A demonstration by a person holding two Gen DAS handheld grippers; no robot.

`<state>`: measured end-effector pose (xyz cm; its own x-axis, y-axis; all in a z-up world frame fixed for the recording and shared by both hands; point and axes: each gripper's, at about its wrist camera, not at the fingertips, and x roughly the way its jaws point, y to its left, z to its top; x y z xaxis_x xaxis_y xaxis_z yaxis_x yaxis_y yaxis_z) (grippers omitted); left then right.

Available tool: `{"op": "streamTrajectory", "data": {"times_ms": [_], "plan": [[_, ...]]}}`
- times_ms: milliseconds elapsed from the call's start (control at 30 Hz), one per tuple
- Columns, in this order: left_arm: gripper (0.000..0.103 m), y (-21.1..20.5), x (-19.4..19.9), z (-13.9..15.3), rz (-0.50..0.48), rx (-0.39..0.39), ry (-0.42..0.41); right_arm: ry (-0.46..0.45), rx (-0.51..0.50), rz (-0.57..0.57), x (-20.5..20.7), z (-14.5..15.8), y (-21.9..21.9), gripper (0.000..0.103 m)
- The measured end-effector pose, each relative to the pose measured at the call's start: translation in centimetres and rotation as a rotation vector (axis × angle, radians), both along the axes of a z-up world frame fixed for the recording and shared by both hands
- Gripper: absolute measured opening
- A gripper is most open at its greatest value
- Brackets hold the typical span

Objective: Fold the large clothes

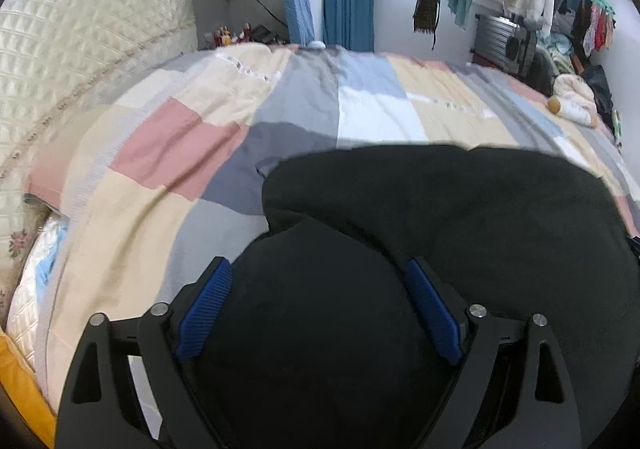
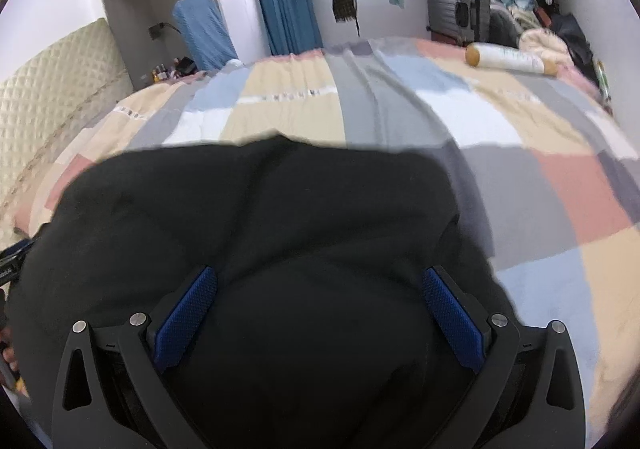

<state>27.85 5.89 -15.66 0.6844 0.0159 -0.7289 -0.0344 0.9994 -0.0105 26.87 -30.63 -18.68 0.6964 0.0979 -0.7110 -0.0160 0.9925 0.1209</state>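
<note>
Lying bunched at the near edge of the pastel patchwork-check bedspread (image 1: 168, 153), the large black fleece-like garment (image 1: 460, 209) fills the lower half of both wrist views, from about 4 o'clock round to 8 o'clock. The left gripper (image 1: 318, 309) has its blue ribbed pads (image 1: 206, 315) spread wide, with black cloth mounded between them; the right gripper (image 2: 320, 319) stands the same way, released, its pads apart over the dark fabric. Whether any fold of cloth is actually touched by the pads is hard to judge, since the black fabric shows almost no detail. The step in hand looks like an early one: the garment is still a lump, not spread flat. Next, each claw would need to find an edge or corner, clench on it, and draw the cloth out toward 12 o'clock across the bed, short of the white bottle with tan cap (image 2: 510, 59) at 1 o'clock.
</note>
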Motion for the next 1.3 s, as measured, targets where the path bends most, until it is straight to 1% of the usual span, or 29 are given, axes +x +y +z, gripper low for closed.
{"op": "streamTrajectory", "data": {"times_ms": [33,100,133,200,267,367,400,533,667,733,833,933,1000,1100,1300], "plan": [[0.096,-0.1,-0.4,0.6,-0.008,-0.011,-0.008,-0.017,0.000,0.009,-0.2,0.8,0.3,0.102],[0.100,-0.4,-1.4,2.4,-0.023,-0.038,-0.034,-0.068,0.001,0.029,-1.3,3.4,1.1,0.102],[0.103,-0.5,-2.2,3.7,-0.026,-0.057,-0.058,-0.091,0.004,0.038,-1.9,4.6,1.4,0.103],[0.103,-0.9,-3.2,6.0,-0.039,-0.076,-0.084,-0.132,0.004,0.050,-3.1,6.9,1.9,0.103],[0.103,-1.1,-4.0,8.0,-0.045,-0.081,-0.110,-0.180,0.005,0.063,-4.4,9.4,2.4,0.103],[0.103,-1.7,-6.2,12.1,-0.059,-0.082,-0.166,-0.252,0.005,0.080,-6.7,13.3,3.0,0.103],[0.103,-1.8,-6.6,13.0,-0.061,-0.083,-0.181,-0.276,0.004,0.083,-7.6,14.7,3.3,0.103],[0.103,-2.8,-10.3,18.3,-0.074,-0.073,-0.258,-0.371,0.008,0.096,-10.9,19.8,4.2,0.103],[0.103,-3.8,-13.8,22.4,-0.086,-0.058,-0.323,-0.449,0.017,0.131,-14.2,24.0,5.1,0.103],[0.103,-4.3,-15.4,23.8,-0.102,-0.053,-0.350,-0.508,-0.003,0.154,-16.4,26.1,5.8,0.103],[0.103,-5.0,-17.9,25.7,-0.122,-0.041,-0.397,-0.572,-0.022,0.165,-19.3,28.2,6.3,0.103],[0.103,-5.2,-20.4,26.9,-0.137,-0.059,-0.441,-0.597,-0.010,0.188,-21.9,29.3,6.6,0.103],[0.103,-5.3,-21.5,27.3,-0.148,-0.060,-0.460,-0.618,-0.007,0.194,-23.4,29.8,6.7,0.103],[0.103,-5.6,-23.5,27.6,-0.167,-0.065,-0.477,-0.638,0.002,0.200,-25.5,30.1,6.8,0.103],[0.103,-5.7,-26.7,26.9,-0.187,-0.104,-0.482,-0.644,0.022,0.212,-28.0,29.3,7.2,0.103]]}}
